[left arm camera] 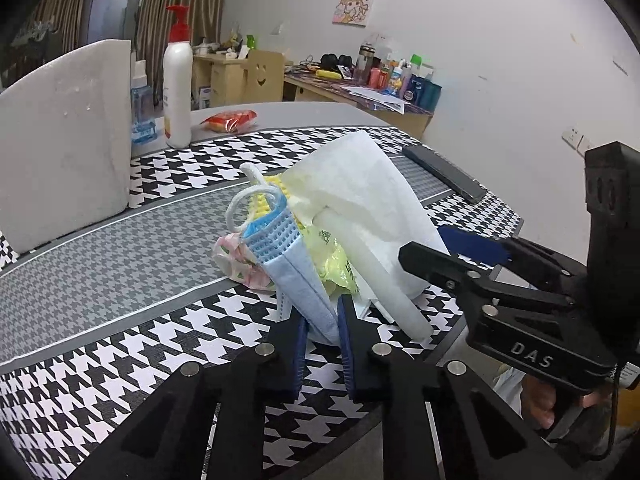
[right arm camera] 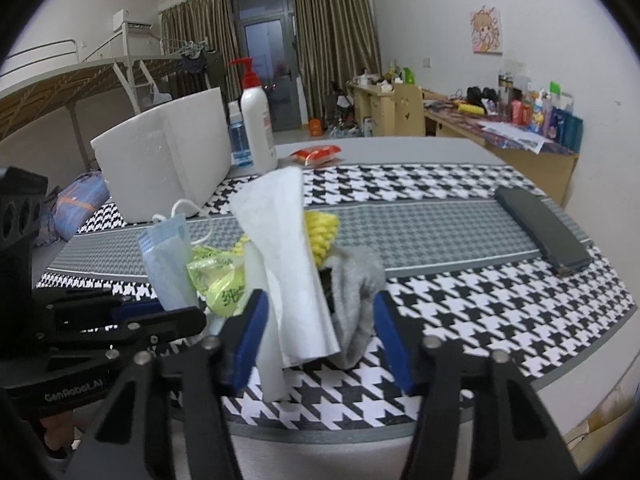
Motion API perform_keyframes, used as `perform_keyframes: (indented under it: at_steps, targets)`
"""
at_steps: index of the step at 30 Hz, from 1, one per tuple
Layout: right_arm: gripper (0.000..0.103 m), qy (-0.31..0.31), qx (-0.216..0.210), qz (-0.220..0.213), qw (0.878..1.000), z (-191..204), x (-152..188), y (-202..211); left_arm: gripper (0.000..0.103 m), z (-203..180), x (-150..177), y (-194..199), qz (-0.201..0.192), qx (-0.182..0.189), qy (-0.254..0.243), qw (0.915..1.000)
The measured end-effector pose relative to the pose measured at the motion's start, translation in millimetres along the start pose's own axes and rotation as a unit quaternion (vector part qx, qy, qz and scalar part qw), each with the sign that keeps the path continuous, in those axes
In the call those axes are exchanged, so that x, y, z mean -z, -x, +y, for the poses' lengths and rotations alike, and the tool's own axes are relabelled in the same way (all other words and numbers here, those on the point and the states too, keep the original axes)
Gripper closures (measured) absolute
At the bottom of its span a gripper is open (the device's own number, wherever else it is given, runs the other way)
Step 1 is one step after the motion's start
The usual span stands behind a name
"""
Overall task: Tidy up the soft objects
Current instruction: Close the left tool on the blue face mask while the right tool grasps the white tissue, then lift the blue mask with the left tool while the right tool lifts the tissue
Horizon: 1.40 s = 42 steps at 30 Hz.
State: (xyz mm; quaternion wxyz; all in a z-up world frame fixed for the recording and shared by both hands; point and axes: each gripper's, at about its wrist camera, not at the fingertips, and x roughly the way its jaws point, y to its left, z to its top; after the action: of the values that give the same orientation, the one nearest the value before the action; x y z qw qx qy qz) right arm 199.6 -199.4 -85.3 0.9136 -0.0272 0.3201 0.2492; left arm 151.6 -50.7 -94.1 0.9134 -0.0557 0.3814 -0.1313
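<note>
A heap of soft things sits on the houndstooth mat (left arm camera: 120,360). In the left wrist view my left gripper (left arm camera: 323,332) is shut on the lower edge of a light blue face mask (left arm camera: 296,276), which stands upright. Behind the mask are a yellow-green plastic bag (left arm camera: 332,256), a pink floral cloth (left arm camera: 236,260), a yellow knitted piece (left arm camera: 276,184) and a tall white tissue (left arm camera: 360,184). In the right wrist view my right gripper (right arm camera: 320,296) has the white tissue (right arm camera: 284,240) and a grey cloth (right arm camera: 360,280) between its pads, which touch both sides.
A white foam box (left arm camera: 68,136) stands at the back left, with a white pump bottle (left arm camera: 178,92) and a blue bottle (left arm camera: 142,112) beside it. A red packet (left arm camera: 230,120) lies behind the mat. A dark flat case (right arm camera: 544,232) lies at the right. The table's front edge is close.
</note>
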Motion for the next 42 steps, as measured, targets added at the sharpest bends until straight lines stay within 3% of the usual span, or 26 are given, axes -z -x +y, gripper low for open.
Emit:
perform_keyframes:
  at_steps: [12,30,42]
  targets:
    - [0.093,0.0,-0.031,0.024,0.999,5,5,-2,0.087,-2,2,6,-0.002,-0.003,-0.001,1.0]
    - [0.097,-0.011,0.006,-0.043,0.999,-9,-19,36,0.088,8,-2,37,-0.044,-0.031,-0.003,0.9985]
    - [0.097,-0.022,0.004,-0.082,0.996,-10,-31,53,0.089,11,-8,57,-0.074,-0.054,-0.013,0.9957]
